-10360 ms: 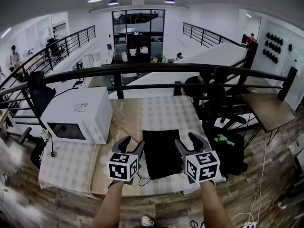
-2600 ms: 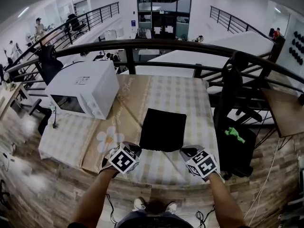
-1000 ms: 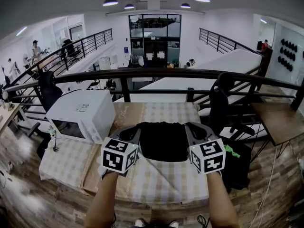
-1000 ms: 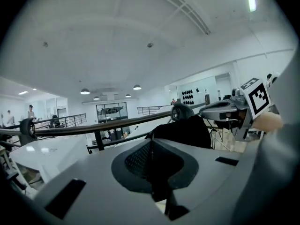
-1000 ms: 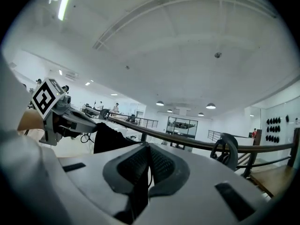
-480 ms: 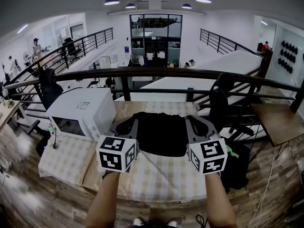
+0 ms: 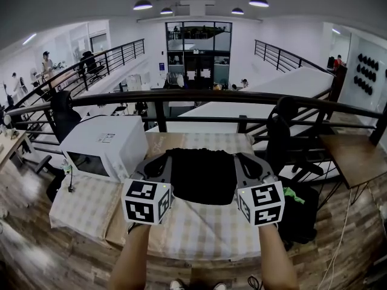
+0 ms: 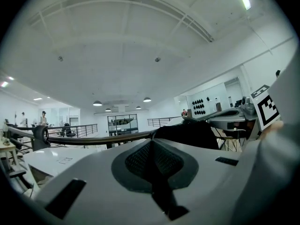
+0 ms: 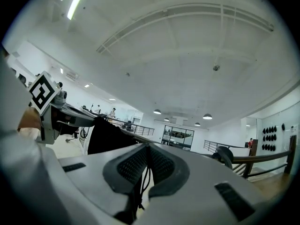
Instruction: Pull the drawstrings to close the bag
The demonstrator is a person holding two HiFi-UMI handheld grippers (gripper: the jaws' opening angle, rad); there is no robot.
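In the head view a black drawstring bag hangs in the air above the table, stretched between both grippers. My left gripper is at the bag's upper left corner and my right gripper at its upper right corner. In the left gripper view the jaws are shut with a dark cord pinched between the pads, and the bag lies just beyond to the right. In the right gripper view the gripper is shut on thin black drawstrings, with the bag to its left.
A white microwave stands on the left of the table with the checkered cloth. A dark railing runs behind the table. A black chair and a dark bag on the floor are at the right.
Both grippers stay shut and keep the bag held up between them. The two marker cubes have come slightly closer together and the bag sits a little higher.
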